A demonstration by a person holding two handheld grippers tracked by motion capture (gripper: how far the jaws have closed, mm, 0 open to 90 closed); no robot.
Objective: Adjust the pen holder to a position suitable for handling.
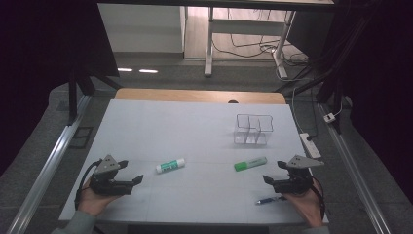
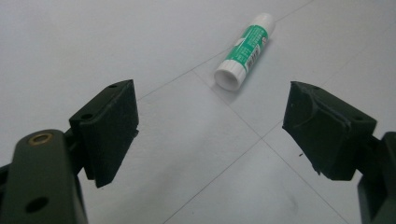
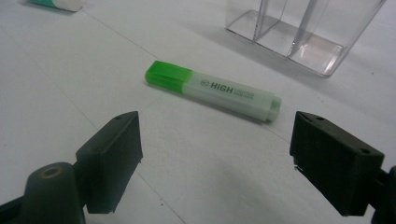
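A white and green glue stick (image 1: 170, 165) (image 2: 244, 50) lies flat on the white table, a short way ahead of my left gripper (image 1: 132, 171) (image 2: 210, 135). That gripper rests low at the front left, jaws open, nothing between them. A green highlighter (image 1: 250, 164) (image 3: 212, 90) lies near the table's right side, just beyond my right gripper (image 1: 273, 171) (image 3: 215, 161), which is also open and empty. A clear plastic organiser (image 1: 253, 130) (image 3: 303, 30) with several compartments stands upright behind the highlighter. A blue pen (image 1: 271, 200) lies by the right hand near the front edge.
The white table (image 1: 195, 131) ends in a wooden strip at the back. A power strip (image 1: 310, 145) lies off the table's right edge. Metal rails run along both sides. A corner of the glue stick (image 3: 58, 3) appears top left in the right gripper view.
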